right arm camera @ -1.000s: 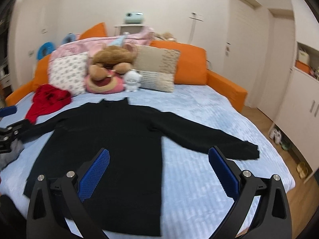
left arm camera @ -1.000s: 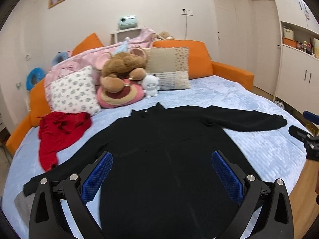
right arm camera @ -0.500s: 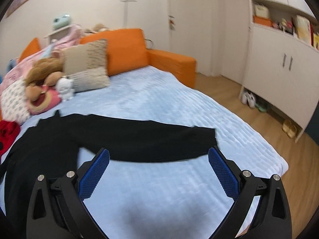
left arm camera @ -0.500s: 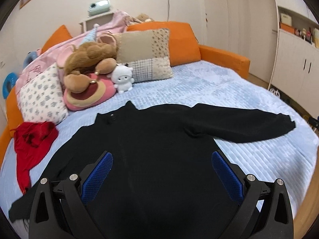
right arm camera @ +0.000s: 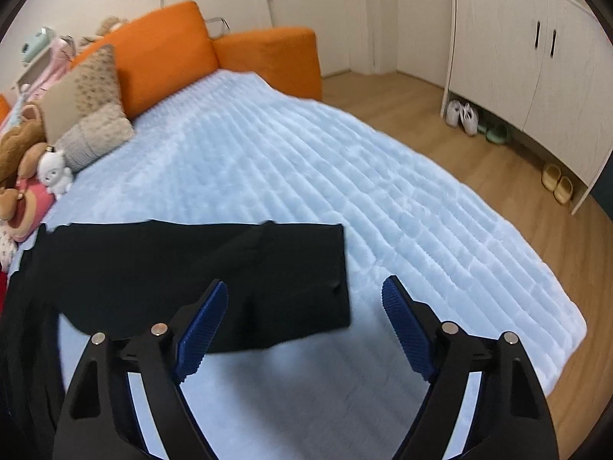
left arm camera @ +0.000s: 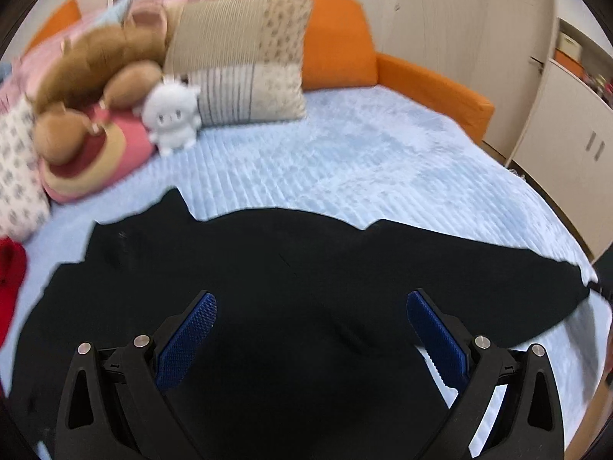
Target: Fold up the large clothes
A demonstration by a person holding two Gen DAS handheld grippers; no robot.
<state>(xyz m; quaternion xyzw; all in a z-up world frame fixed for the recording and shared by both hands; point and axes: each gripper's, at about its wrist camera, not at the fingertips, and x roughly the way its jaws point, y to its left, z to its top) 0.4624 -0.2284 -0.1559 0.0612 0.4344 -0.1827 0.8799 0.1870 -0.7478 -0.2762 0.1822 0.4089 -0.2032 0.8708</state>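
right wrist: sleeve cuff (right arm camera: 306, 287) nearer (closing)

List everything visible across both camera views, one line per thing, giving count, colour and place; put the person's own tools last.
sweater: one, black, spread flat on the bed, sleeve end lying below the right claw
bed cover: one, light blue, ribbed
bed surround: one, orange, along the head and side
patchwork pillow: one, beige, at the head
spotted pillow: one, white, far left
brown plush toy: one, on a pink cushion
white plush toy: one, beside the pillow
red garment: one, left edge
cupboards: white, along the wall
shoes: several pairs, under the cupboards
left claw: open, over the sweater body
right claw: closing, nothing gripped yet
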